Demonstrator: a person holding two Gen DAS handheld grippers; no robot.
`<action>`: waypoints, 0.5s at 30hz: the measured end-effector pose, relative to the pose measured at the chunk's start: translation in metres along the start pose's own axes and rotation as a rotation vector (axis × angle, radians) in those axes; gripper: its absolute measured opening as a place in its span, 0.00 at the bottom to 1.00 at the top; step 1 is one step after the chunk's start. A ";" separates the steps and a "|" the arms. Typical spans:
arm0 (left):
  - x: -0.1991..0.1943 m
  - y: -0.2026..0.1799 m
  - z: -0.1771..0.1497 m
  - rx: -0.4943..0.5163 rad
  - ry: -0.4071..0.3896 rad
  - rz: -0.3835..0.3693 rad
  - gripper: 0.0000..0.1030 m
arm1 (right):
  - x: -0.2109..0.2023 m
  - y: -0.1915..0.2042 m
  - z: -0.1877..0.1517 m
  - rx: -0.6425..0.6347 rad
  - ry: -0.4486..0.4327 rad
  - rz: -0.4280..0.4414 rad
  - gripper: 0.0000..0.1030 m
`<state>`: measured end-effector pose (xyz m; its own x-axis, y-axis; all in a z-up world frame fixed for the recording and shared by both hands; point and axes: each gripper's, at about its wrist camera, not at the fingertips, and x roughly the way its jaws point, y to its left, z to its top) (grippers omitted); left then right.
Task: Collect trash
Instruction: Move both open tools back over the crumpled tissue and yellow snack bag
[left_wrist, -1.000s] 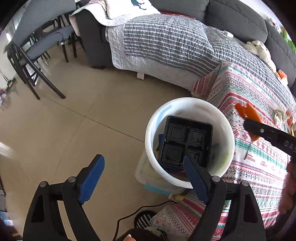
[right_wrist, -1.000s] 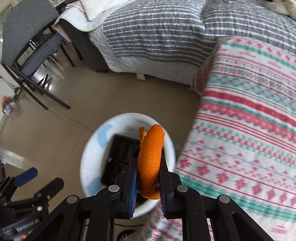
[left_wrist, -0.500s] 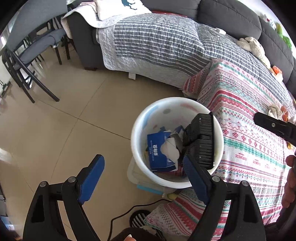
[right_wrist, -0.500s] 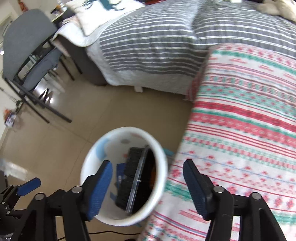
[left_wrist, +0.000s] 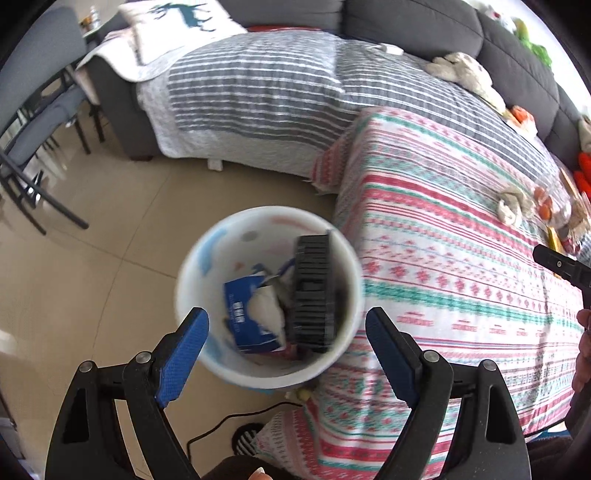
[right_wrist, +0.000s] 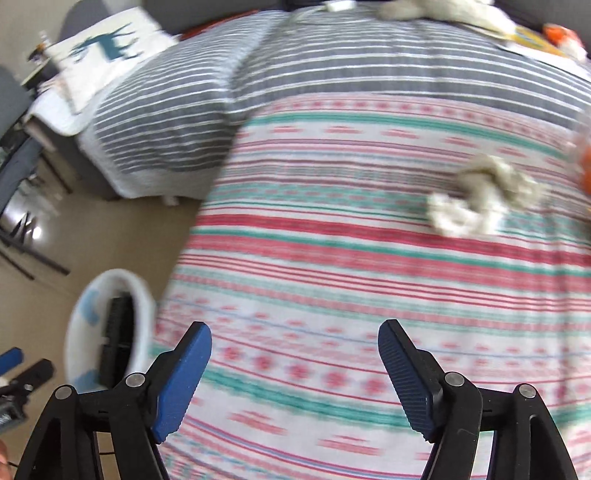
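Observation:
A white bin (left_wrist: 207, 258) stands on the floor beside the patterned tablecloth (left_wrist: 461, 266). Inside lean a black plastic tray (left_wrist: 312, 291) and a blue carton (left_wrist: 245, 317). My left gripper (left_wrist: 288, 332) hangs open above the bin's near rim, with nothing between its pads. In the right wrist view my right gripper (right_wrist: 295, 354) is over the cloth, its jaws opening, with nothing between them. The bin (right_wrist: 85, 314) sits at its lower left. Crumpled white tissue (right_wrist: 484, 199) lies on the cloth ahead to the right, also seen from the left wrist as tissue (left_wrist: 511, 206). Orange scraps (left_wrist: 543, 203) lie beside it.
A sofa with a grey striped quilt (left_wrist: 266, 85) runs behind the table. Dark chairs (left_wrist: 33, 122) stand at the far left on the tiled floor (left_wrist: 92, 240). A black cable (left_wrist: 236, 417) trails below the bin. Assorted items (left_wrist: 572, 206) crowd the cloth's far right.
The right gripper let go of the orange peel over the bin, opened, and swung right over the tablecloth. The black tray tipped from flat to upright in the bin. The left gripper shifted slightly.

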<state>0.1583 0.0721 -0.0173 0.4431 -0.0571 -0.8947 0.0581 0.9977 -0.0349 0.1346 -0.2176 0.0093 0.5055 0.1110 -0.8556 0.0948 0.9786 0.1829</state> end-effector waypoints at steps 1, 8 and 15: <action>0.000 -0.008 0.002 0.010 0.001 -0.005 0.86 | -0.003 -0.010 -0.001 0.010 0.000 -0.014 0.77; -0.002 -0.060 0.010 0.069 -0.001 -0.039 0.86 | -0.026 -0.076 -0.004 0.079 -0.028 -0.085 0.80; 0.000 -0.114 0.019 0.127 -0.024 -0.051 0.99 | -0.042 -0.127 -0.011 0.129 -0.046 -0.115 0.82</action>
<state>0.1688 -0.0424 -0.0053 0.4577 -0.1102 -0.8822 0.1930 0.9809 -0.0224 0.0916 -0.3450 0.0165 0.5234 -0.0116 -0.8520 0.2625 0.9535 0.1483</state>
